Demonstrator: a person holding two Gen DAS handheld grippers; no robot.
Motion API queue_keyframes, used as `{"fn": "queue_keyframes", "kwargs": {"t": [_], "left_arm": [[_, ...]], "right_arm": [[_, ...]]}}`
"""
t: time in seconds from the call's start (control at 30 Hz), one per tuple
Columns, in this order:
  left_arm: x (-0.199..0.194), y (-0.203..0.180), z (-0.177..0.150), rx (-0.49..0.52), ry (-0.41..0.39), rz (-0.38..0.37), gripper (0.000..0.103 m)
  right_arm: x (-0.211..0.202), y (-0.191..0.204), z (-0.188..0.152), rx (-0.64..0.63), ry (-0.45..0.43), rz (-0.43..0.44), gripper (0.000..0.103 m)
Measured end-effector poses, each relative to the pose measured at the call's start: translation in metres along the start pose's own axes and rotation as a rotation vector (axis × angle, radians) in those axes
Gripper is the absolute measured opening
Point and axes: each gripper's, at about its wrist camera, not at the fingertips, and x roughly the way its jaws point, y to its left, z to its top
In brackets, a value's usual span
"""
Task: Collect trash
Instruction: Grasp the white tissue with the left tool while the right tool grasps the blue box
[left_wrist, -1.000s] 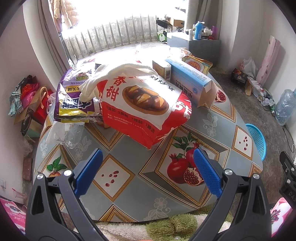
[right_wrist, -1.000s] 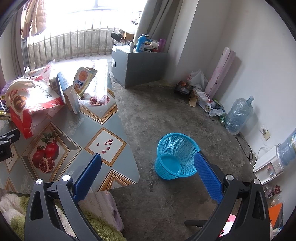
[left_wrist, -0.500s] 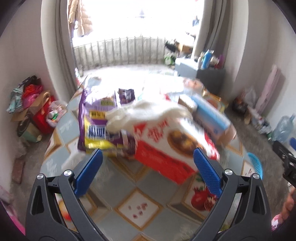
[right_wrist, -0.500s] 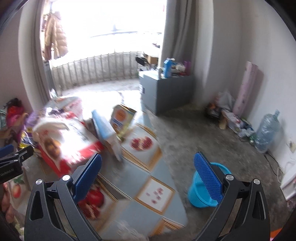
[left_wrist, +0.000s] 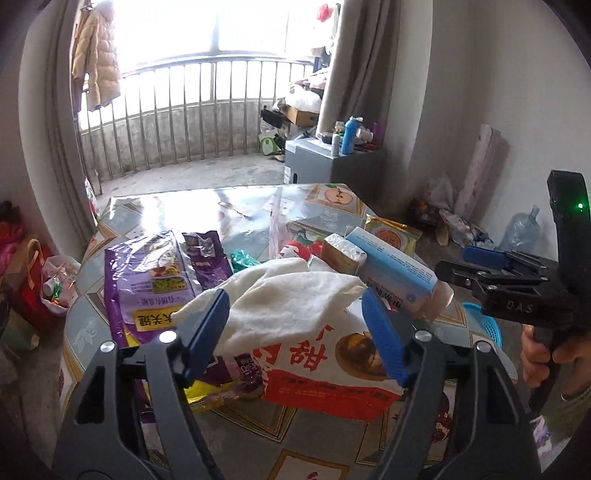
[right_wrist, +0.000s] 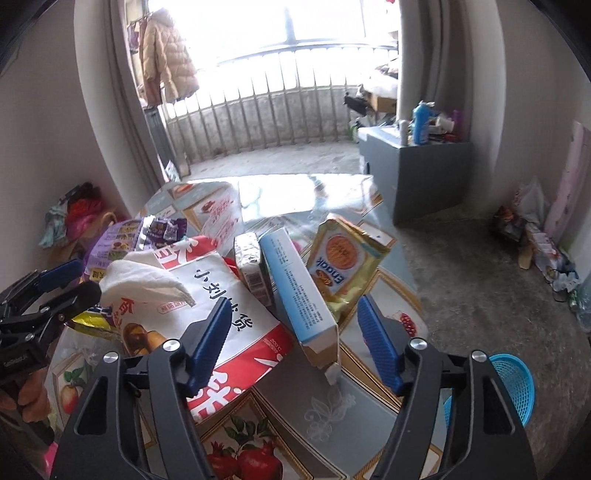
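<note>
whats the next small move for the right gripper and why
Probably ease the right gripper forward so its closing fingers straddle the blue and white box. The box lies just ahead, nothing is gripped yet, and the blue basket waits on the floor.

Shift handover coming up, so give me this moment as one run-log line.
left hand-held gripper: closing, around white cloth, no grip | right hand-held gripper: closing, around blue-and-white box, no grip | blue basket: on floor
</note>
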Motion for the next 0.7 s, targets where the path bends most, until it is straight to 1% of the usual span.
{"fn": "queue_keyframes", "kwargs": {"t": [0.03,0.13,0.2,0.27,0.33,0.4,0.43,0.47,0.5,0.53,0.6,0.7], "left_arm": [[0.006,0.000,-0.001,0.003,0.015,-0.004,0.058],[0.023,0.003,-0.002,0.031,0.062,-0.014,0.052],[0.031,0.002,0.001,0.051,0.071,-0.003,0.050],[0.035,0.002,0.001,0.074,0.078,0.005,0.044],[0.036,0.003,0.002,0.079,0.083,0.004,0.034],[0.037,0.005,0.003,0.072,0.088,-0.011,0.027],[0.037,0.007,0.003,0.069,0.089,-0.015,0.022],[0.037,0.007,0.004,0.068,0.089,-0.015,0.018],[0.037,0.009,0.005,0.071,0.087,-0.015,0.013],[0.036,0.008,0.004,0.073,0.082,-0.013,0.009],[0.033,0.008,0.007,0.074,0.064,-0.008,0.004],[0.022,0.009,0.014,0.060,0.022,-0.010,0.001]], "right_arm": [[0.004,-0.001,0.000,-0.007,0.011,0.006,0.065],[0.021,-0.002,0.001,-0.033,0.050,0.024,0.062],[0.029,-0.002,0.002,-0.045,0.073,0.034,0.061],[0.040,-0.002,0.002,-0.060,0.097,0.035,0.059],[0.044,-0.001,0.001,-0.078,0.105,0.028,0.054],[0.046,0.000,0.001,-0.097,0.103,0.025,0.045],[0.044,0.000,0.001,-0.102,0.103,0.026,0.042],[0.044,0.000,0.001,-0.110,0.103,0.022,0.037],[0.043,0.000,0.001,-0.116,0.103,0.016,0.030],[0.042,0.000,0.001,-0.123,0.103,0.011,0.026],[0.042,-0.001,0.001,-0.125,0.101,0.009,0.010],[0.034,-0.005,0.001,-0.109,0.082,0.017,0.007]]}}
